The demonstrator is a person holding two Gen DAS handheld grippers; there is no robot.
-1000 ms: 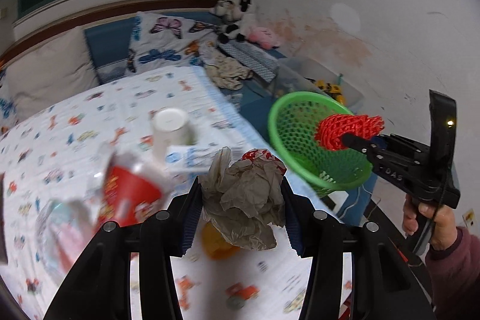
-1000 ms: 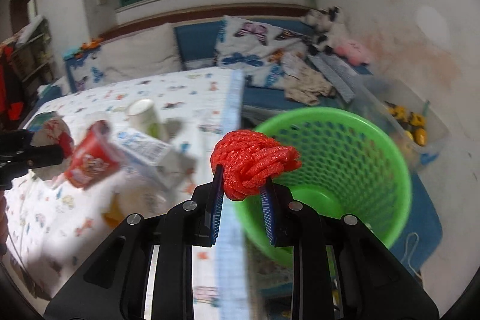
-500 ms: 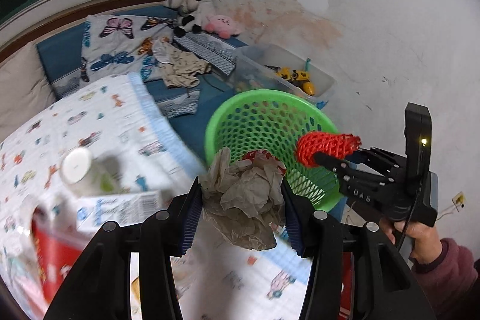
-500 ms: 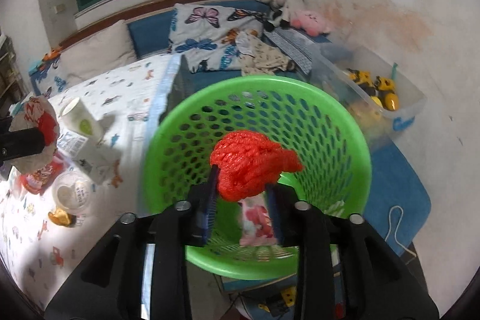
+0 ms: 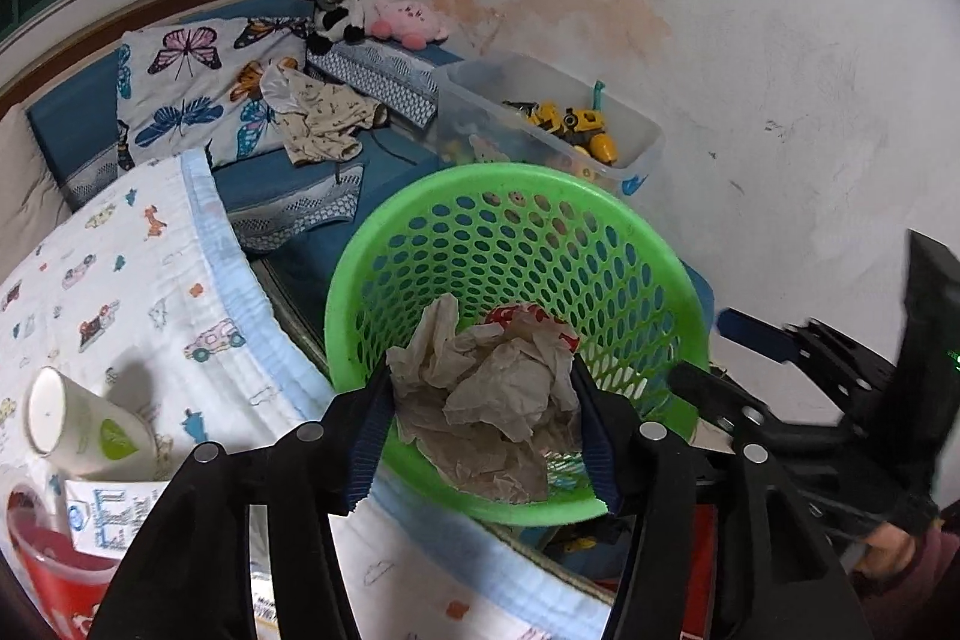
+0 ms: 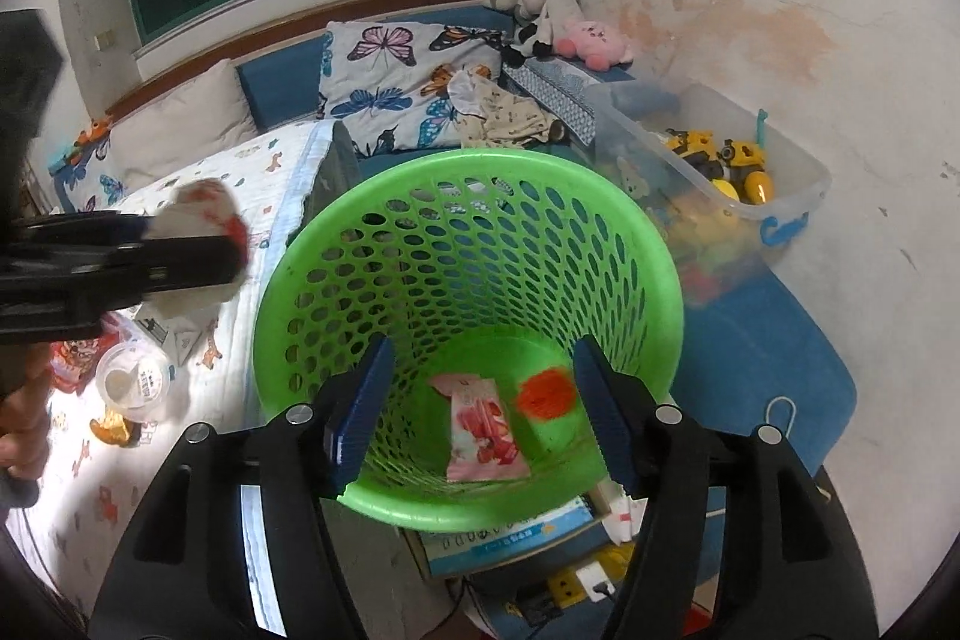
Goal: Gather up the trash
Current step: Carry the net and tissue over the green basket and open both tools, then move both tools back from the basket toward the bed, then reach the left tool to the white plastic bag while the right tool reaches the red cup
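L gripper (image 5: 483,400), jaws opening, still pinched crumpled paper (image 5: 486,394) over green basket (image 5: 420,214) rim. R gripper (image 6: 483,400) opening, empty, above basket's clear mouth; red net (image 6: 547,393) lay inside.

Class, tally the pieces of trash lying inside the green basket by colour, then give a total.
Pink wrapper: 1
Red mesh ball: 1
Total in the green basket: 2

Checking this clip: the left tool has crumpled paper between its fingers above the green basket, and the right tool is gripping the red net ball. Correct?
Not quite. The right tool holds nothing: in the right wrist view its jaws are opening and the red net ball is inside the green basket. The left tool does have crumpled paper.
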